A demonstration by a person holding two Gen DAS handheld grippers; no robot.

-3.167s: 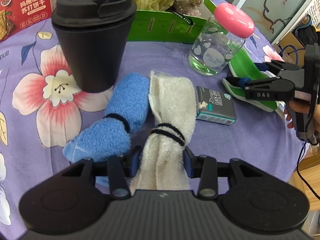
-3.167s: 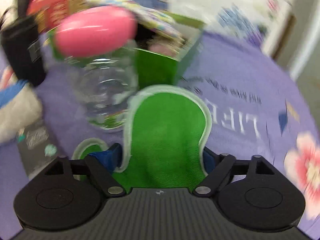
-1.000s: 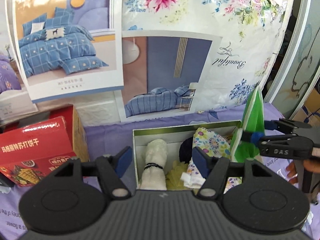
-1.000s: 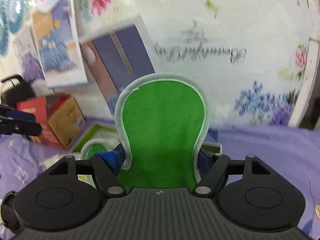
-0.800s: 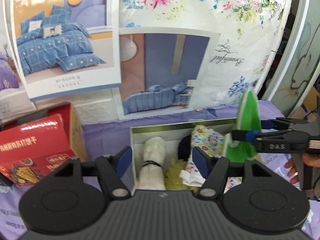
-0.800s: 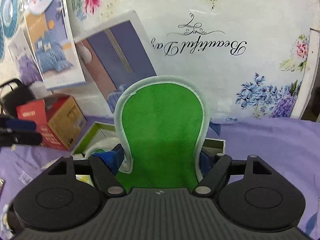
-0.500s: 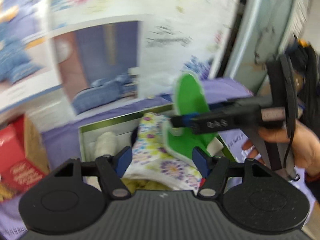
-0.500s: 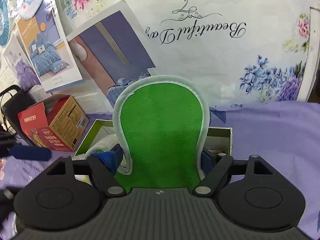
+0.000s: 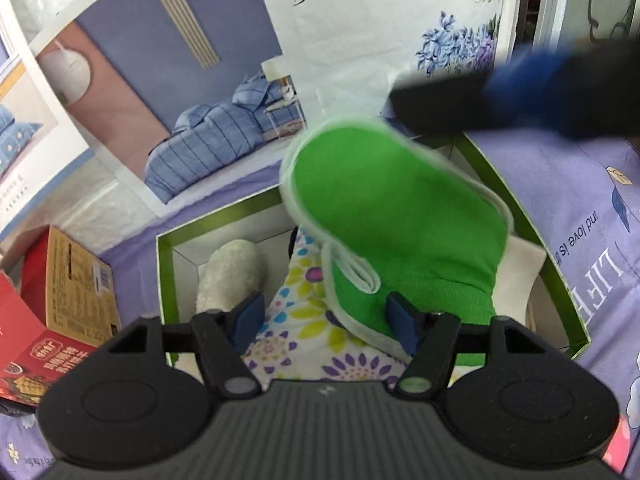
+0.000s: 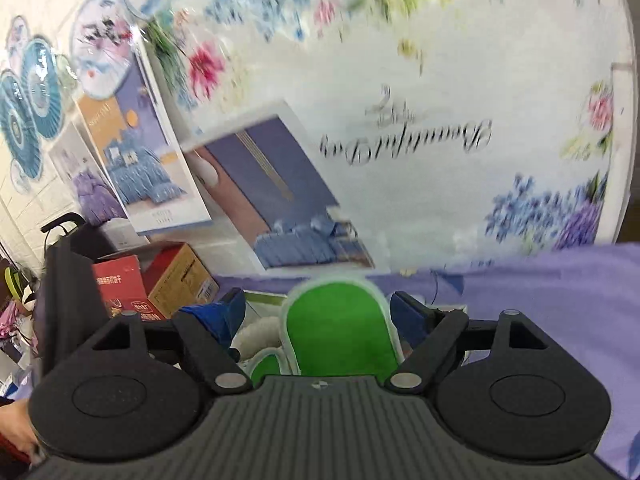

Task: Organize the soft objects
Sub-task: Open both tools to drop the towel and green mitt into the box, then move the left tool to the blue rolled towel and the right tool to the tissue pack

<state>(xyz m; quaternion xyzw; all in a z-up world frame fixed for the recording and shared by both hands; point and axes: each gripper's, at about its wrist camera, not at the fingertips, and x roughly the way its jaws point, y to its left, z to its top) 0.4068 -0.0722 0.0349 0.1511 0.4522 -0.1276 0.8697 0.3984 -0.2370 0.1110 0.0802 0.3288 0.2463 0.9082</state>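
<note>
The green mitt (image 9: 400, 216) with its pale trim lies inside the green-rimmed box (image 9: 516, 200), tilted, its rounded end up toward the far wall and its lower part resting on the flowered cloth (image 9: 304, 328) that fills the middle of the box. Beside that cloth, on the left side of the box, a rolled cream towel (image 9: 230, 276) stands against the white inner wall.

The right gripper (image 10: 318, 314) sits just above the mitt, pointing along it toward the wall. Its blue-padded tongs are spread wide, with a clear gap on each side of the green mitt (image 10: 340, 332), so they grip nothing. From the left wrist view one of its fingers (image 9: 520, 84) crosses blurred over the far corner of the box.

The left gripper (image 9: 326, 320) hovers low over the near edge of the box, aimed down into it, tongs likewise wide and empty, the flowered cloth showing between them. A hand (image 10: 14, 428) shows at the lower left edge of the right wrist view.

The box stands on a purple printed tablecloth (image 9: 592, 208), a red biscuit carton (image 9: 48, 320) to its left, bedding posters (image 9: 172, 92) on the wall behind.
</note>
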